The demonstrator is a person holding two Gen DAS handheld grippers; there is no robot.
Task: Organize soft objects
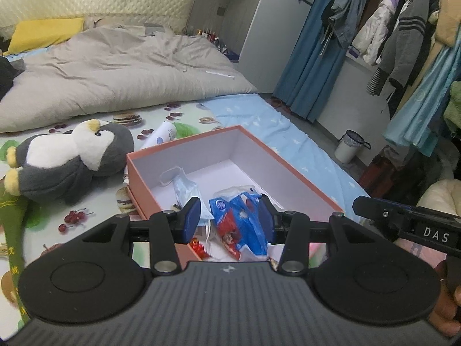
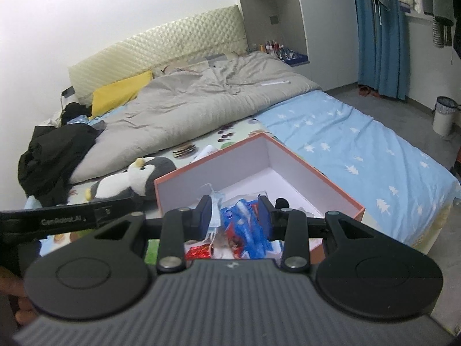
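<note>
I am looking down both grippers at an open, salmon-coloured cardboard box (image 1: 161,170) with a white inside, resting on a bed with a fruit-and-burger print sheet (image 1: 86,225). Several soft items already lie in the near part of the box: a crumpled blue, white and red plastic packet (image 1: 239,222), a pale blue face mask (image 1: 184,190) and something small, red and shiny (image 1: 198,246) at the near wall. The far half of the box is bare.

My left gripper (image 1: 229,219) hangs above the near end of the box, jaws partly apart. The packet shows between them, but I judge it lies below in the box, not gripped. My right gripper (image 2: 234,216) hangs just beside it, likewise partly apart and holding nothing, as far as I can tell.

Still outside the box: a grey and white plush penguin (image 1: 72,158), lying on the sheet just left of the box. I judge it the main soft thing left to put away. A rolled white paper (image 1: 164,135) lies behind the box.
</note>
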